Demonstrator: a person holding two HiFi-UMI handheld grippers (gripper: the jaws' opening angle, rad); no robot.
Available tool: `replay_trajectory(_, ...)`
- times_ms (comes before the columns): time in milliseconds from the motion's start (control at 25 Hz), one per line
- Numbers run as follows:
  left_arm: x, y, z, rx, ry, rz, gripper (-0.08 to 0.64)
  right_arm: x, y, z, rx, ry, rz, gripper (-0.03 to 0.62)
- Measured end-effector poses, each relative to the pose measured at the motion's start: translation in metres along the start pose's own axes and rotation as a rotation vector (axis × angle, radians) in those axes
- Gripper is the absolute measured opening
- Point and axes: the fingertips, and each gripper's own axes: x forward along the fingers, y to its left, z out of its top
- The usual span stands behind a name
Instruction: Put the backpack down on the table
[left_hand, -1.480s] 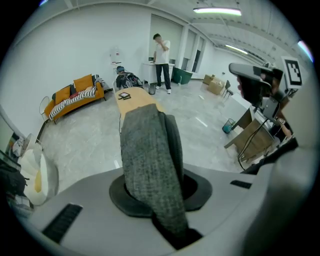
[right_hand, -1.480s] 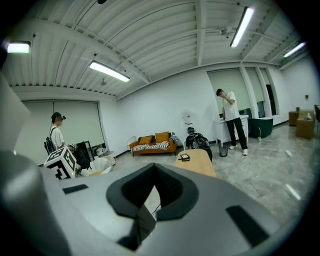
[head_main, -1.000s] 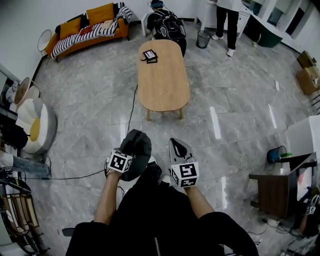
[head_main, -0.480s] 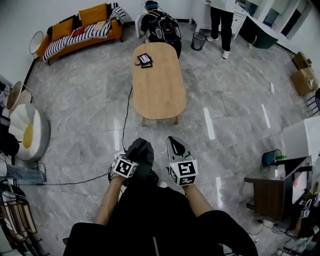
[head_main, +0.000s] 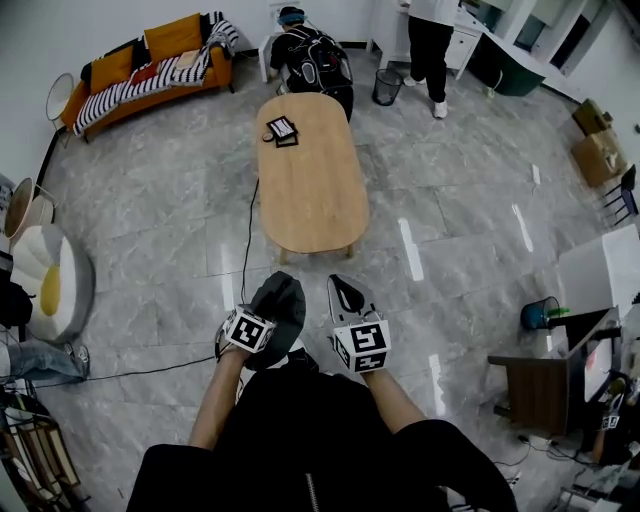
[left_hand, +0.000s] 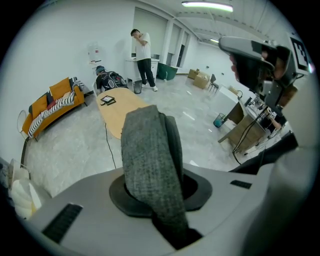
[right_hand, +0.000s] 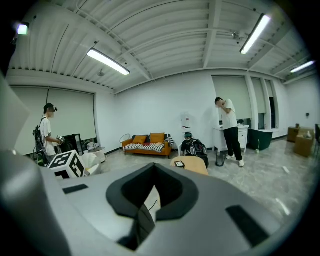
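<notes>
My left gripper (head_main: 262, 320) is shut on a grey woven strap of the backpack (left_hand: 150, 165), which rises between its jaws. From the head view the same dark grey fabric (head_main: 277, 303) bulges just ahead of the gripper; the rest of the bag is hidden below. The right gripper (head_main: 346, 290) travels beside it with jaws together and nothing in them. The oval wooden table (head_main: 310, 175) lies straight ahead across the grey floor, also seen as the table (left_hand: 117, 107) in the left gripper view and the table (right_hand: 192, 164) in the right gripper view.
A marker card (head_main: 281, 130) lies on the table's far end. Beyond it is a person with a black backpack (head_main: 318, 55). Another person (head_main: 425, 50) stands by a bin (head_main: 387, 87). An orange sofa (head_main: 150, 65) is far left; a cable (head_main: 245, 250) crosses the floor.
Both grippers have been carried forward toward the table, whose near end now sits closer. The left gripper keeps its hold on the strap.
</notes>
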Motion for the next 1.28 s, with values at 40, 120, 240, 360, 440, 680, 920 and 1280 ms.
replay_trajectory(40,0.001,0.004,0.003,0.007,0.0,-0.003,0.08,0.003,0.0,0.001,0.0,-0.001,-0.007,0.011)
replay_trajectory(120,0.001,0.011,0.01,0.025,-0.003,-0.006,0.08,0.01,-0.002,0.005,0.0,-0.005,-0.021,0.011)
replay_trajectory(240,0.006,0.019,0.018,0.05,-0.006,-0.026,0.081,0.02,-0.003,0.01,0.005,-0.013,-0.042,0.011)
replay_trajectory(360,0.007,0.025,0.023,0.068,0.01,-0.04,0.081,0.029,-0.001,0.013,0.016,-0.016,-0.057,0.011)
replay_trajectory(440,0.005,0.029,0.027,0.088,0.023,-0.042,0.081,0.033,0.002,0.013,0.021,-0.016,-0.063,0.01)
replay_trajectory(680,0.011,0.034,0.041,0.164,0.042,-0.06,0.083,0.039,-0.002,0.011,0.033,-0.007,-0.091,0.011)
replay_trajectory(920,0.023,0.035,0.052,0.182,0.074,-0.091,0.083,0.054,-0.014,0.009,0.043,0.005,-0.093,0.011)
replay_trajectory(1280,0.042,0.04,0.088,0.188,0.09,-0.108,0.083,0.096,-0.046,0.019,0.061,0.007,-0.066,0.011)
